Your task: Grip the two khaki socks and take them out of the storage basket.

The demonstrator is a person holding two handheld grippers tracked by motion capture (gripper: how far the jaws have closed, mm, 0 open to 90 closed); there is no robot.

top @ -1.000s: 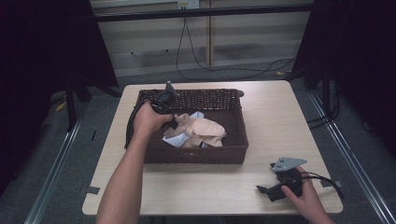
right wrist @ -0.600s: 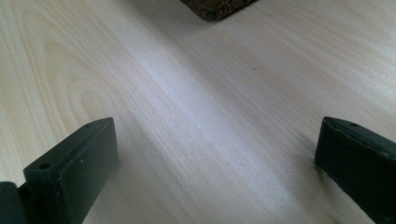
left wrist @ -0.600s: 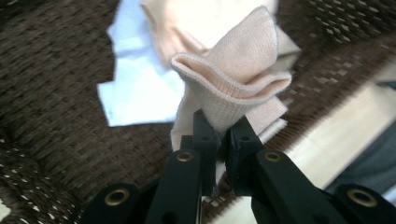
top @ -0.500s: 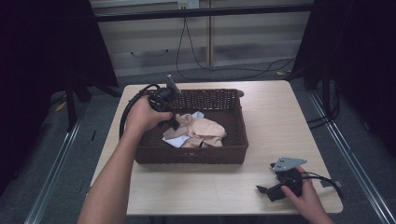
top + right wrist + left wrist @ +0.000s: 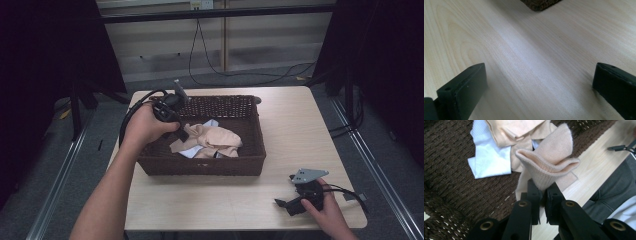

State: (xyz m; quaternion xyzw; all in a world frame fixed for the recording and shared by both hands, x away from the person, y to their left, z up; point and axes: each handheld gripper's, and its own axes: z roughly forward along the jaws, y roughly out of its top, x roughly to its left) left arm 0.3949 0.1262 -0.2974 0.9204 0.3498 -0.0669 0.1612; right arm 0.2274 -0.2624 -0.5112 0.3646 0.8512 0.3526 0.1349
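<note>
Left tongs (image 5: 543, 192) (clamped) on peach sock (image 5: 551, 167); above basket (image 5: 250, 150)

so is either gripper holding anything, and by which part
The left gripper is shut on a peach sock, pinched at its ribbed cuff edge above the basket. The right gripper is open on the table, holding nothing.

Recording lab, dark curtains (image 5: 45, 60), metal frame rails (image 5: 215, 14), loose cables (image 5: 210, 60), bare table (image 5: 300, 125)

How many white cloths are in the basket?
1: a white cloth lies on the floor of the basket, partly under the beige socks. More could be hidden beneath that pile.
</note>
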